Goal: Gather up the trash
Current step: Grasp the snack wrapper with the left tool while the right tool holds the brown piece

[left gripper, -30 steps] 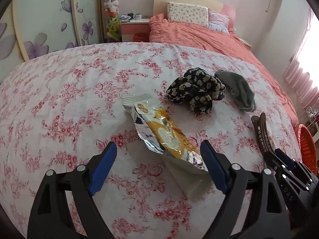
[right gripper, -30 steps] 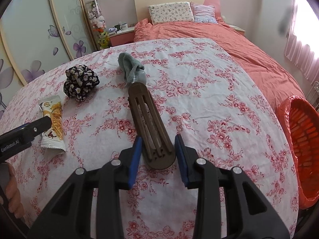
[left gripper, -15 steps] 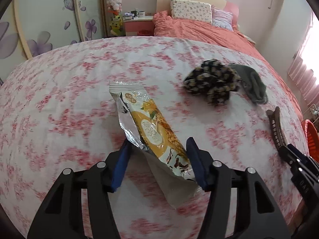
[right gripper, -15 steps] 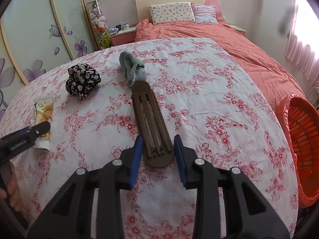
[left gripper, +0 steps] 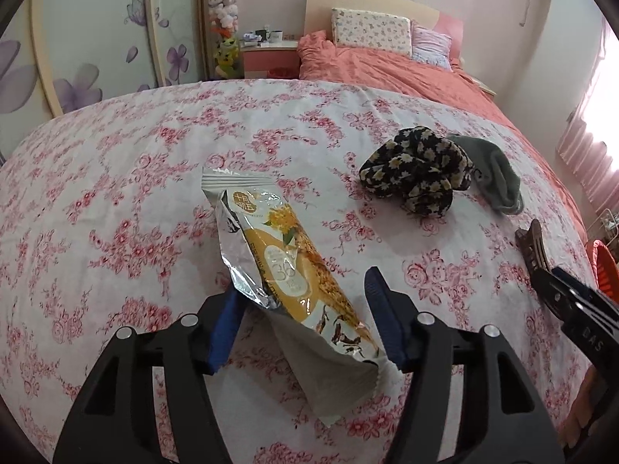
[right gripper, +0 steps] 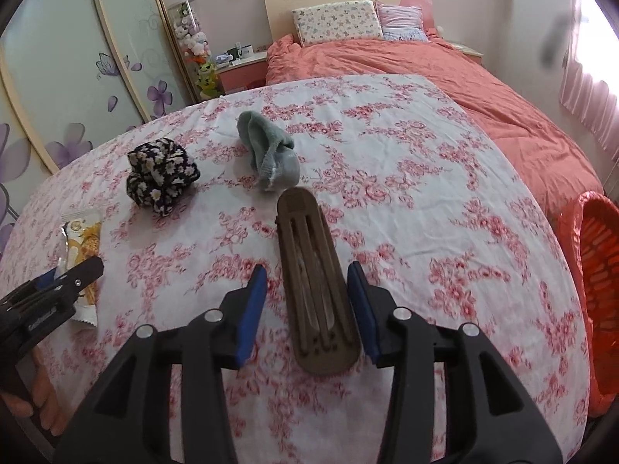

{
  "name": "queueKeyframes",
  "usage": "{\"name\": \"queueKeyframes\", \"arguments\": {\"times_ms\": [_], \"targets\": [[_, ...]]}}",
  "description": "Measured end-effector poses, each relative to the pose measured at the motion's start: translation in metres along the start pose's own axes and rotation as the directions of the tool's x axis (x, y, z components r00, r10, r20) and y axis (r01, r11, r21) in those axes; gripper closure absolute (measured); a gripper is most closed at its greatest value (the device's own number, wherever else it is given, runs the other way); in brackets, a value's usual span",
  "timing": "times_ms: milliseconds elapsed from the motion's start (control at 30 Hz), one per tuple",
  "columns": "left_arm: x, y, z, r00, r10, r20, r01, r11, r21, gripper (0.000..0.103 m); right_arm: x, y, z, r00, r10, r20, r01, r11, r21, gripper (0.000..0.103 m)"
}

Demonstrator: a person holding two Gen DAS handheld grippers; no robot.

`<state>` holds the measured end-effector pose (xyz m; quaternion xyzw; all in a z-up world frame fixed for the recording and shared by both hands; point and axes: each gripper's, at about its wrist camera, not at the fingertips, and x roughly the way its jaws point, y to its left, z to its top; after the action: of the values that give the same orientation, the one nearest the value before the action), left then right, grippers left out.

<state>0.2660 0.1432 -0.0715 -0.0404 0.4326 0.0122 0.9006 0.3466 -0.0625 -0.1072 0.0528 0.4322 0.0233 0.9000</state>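
Basket: your orange basket point(right gripper: 592, 301) stands off the right edge of the bed; what lies inside it cannot be told.
Trash: the snack wrapper point(left gripper: 286, 266) sits between your left gripper's point(left gripper: 301, 317) blue pads, its near end raised off the flowered sheet point(left gripper: 116, 193).
Left tongs: half wide and opening. The left pad touches the wrapper's foil edge; the right pad stands just clear of it. No firm grip shows.
Right tongs: your right gripper point(right gripper: 307, 305) is narrow and opening. The brown hair clip point(right gripper: 315, 290) lies between the pads, with a gap on the left side; the right pad is at the clip's edge, and contact cannot be told.
Other things: a black flowered scrunchie point(left gripper: 418, 170) and a grey sock point(left gripper: 499, 178) lie touching each other, beyond the wrapper and clip.
Obstruction: the clip lies on the sheet between the wrapper and the basket.
Surroundings: a coral duvet point(right gripper: 445, 73) and pillows point(right gripper: 336, 19) lie further back.
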Motion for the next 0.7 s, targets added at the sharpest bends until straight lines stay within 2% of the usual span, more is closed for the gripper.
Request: {"name": "queueKeyframes", "arguments": {"times_ms": [100,233,567,700], "targets": [[0.000,-0.002,-0.001,1.000,-0.014,0.008,0.014,0.999,0.031,0.045,0.000,-0.001,-0.001,1.000,-0.018,0.002,0.018,1.000,-0.007,0.072],[-0.005,-0.005,-0.006,0.997,-0.072,0.006,0.071,0.995,0.069,0.047,-0.007,-0.005,-0.008,1.000,-0.008,0.004,0.008,1.000,0.001,0.073],[-0.004,-0.006,-0.007,0.999,-0.037,0.012,0.036,0.999,0.030,0.047,-0.003,-0.001,-0.006,1.000,-0.017,0.006,0.017,1.000,0.010,0.069],[-0.003,-0.008,-0.006,1.000,-0.010,0.016,0.010,1.000,0.013,0.057,-0.001,-0.002,-0.004,1.000,-0.021,0.007,0.021,1.000,0.019,0.073]]}}
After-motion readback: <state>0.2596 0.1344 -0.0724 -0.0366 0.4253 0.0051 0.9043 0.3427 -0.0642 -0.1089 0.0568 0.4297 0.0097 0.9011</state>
